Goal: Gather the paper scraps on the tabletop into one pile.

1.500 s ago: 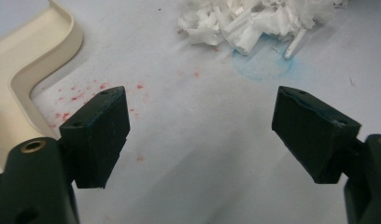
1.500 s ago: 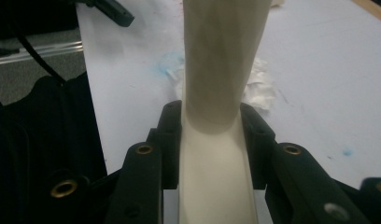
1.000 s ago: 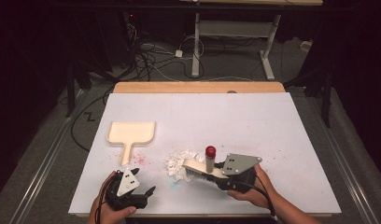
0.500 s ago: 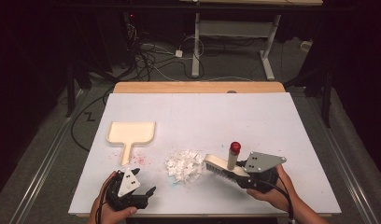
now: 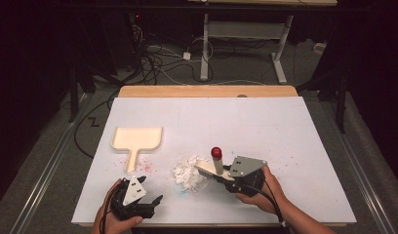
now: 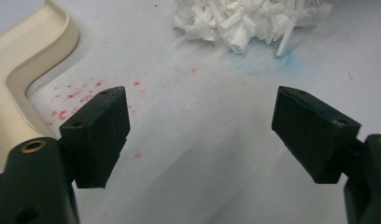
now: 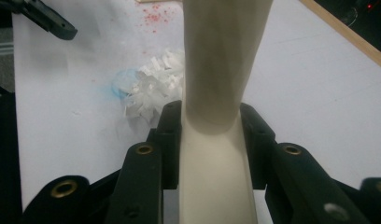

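Your right gripper (image 5: pixel 221 174), in the lower middle of the high view, has its black jaws clamped on the cream plastic hand brush with a red-capped upright handle (image 5: pixel 212 163). In the right gripper view the brush's pale body (image 7: pixel 215 154) runs up between the two jaws, which press on it from both sides, and it fills the middle of that frame. The brush's flat head points toward the left of the high view and reaches the right edge of the small heap of white shredded paper (image 5: pixel 188 171); whether it touches the heap you cannot tell from here.

Your left gripper (image 5: pixel 150 202) sits at the lower left of the high view, low over the white table cover (image 5: pixel 285 131), with its jaws spread wide and nothing between them. In the left gripper view the bare white surface shows between the two black pads (image 6: pixel 99 135), with the paper heap (image 6: pixel 244 21) at the top of the frame, above a faint blue ring mark (image 6: pixel 261 60).

The cream plastic dustpan (image 5: pixel 136 140) lies flat at the middle left of the high view, its handle pointing toward the bottom of the frame, well apart from the heap. Red specks (image 5: pixel 141 165) dot the cover beside that handle.
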